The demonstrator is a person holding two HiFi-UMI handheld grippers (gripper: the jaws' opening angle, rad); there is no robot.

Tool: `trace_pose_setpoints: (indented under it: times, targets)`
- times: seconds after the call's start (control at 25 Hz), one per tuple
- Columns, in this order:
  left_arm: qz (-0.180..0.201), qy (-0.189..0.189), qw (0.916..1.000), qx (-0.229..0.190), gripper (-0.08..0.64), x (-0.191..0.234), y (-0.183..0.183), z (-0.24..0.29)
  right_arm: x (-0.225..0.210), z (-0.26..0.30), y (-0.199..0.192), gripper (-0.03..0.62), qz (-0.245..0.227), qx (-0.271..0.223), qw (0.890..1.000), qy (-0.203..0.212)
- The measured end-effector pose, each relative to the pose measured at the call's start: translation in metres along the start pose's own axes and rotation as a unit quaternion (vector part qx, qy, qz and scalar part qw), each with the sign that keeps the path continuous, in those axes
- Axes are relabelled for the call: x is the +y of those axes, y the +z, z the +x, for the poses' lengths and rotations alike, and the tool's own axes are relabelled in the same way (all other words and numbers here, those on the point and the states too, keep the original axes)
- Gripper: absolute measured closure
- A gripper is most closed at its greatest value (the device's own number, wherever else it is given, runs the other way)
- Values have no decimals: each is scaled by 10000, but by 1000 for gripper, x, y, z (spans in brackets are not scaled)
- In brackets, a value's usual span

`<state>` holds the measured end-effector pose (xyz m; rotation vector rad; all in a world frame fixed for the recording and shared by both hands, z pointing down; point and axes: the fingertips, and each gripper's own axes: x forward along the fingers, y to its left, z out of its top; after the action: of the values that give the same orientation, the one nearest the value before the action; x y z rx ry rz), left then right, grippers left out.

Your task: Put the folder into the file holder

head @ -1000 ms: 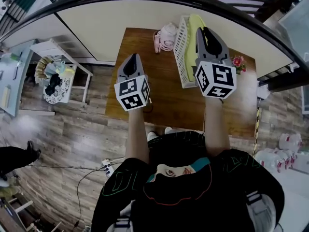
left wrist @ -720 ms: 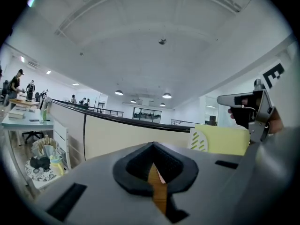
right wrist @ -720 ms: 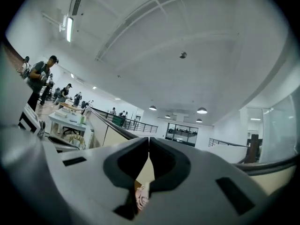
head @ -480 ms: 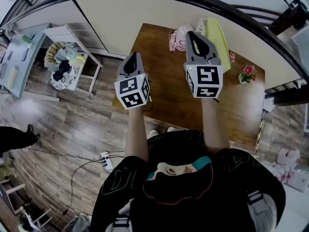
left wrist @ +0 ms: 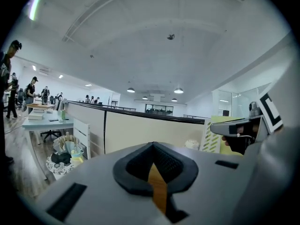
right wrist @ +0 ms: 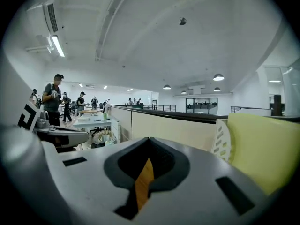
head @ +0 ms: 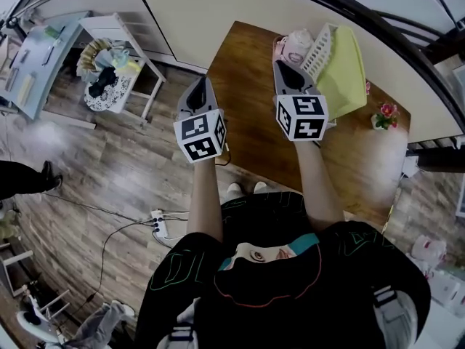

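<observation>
A yellow-green folder (head: 343,70) stands in the white slotted file holder (head: 317,48) at the back of the brown table (head: 254,137), leaning out to the right. My right gripper (head: 282,64) hangs just left of the holder, apart from it. Its jaws have just closed and nothing is between them. The right gripper view (right wrist: 149,138) shows the folder (right wrist: 265,149) and the holder's wall (right wrist: 219,142) close on the right. My left gripper (head: 201,82) is shut and empty over the table's left edge. Its own view (left wrist: 153,144) shows shut pads.
A pink fuzzy item (head: 294,41) lies behind the right gripper. A small flower pot (head: 386,113) stands at the table's right. A cream partition (head: 218,13) backs the table. A white side shelf (head: 109,86) and a floor power strip (head: 156,224) are on the left.
My right gripper has come down and left, away from the folder's top, and its jaws have closed empty. The left gripper has shifted a little. The folder stays in the holder.
</observation>
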<state>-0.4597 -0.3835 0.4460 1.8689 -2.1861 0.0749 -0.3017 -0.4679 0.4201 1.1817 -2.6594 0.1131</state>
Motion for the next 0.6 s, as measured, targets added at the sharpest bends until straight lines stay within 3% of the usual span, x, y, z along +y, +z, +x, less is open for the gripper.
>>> trace_pose_setpoints:
  times: [0.28,0.6]
  targets:
    - [-6,114,9999,15,560,8,-9,-4,11,4,-9,589,26,34,9999,136]
    - [-67,-70,9994,-334,560,0,10,-4,6,1,1,589,-30,-92,9999,120]
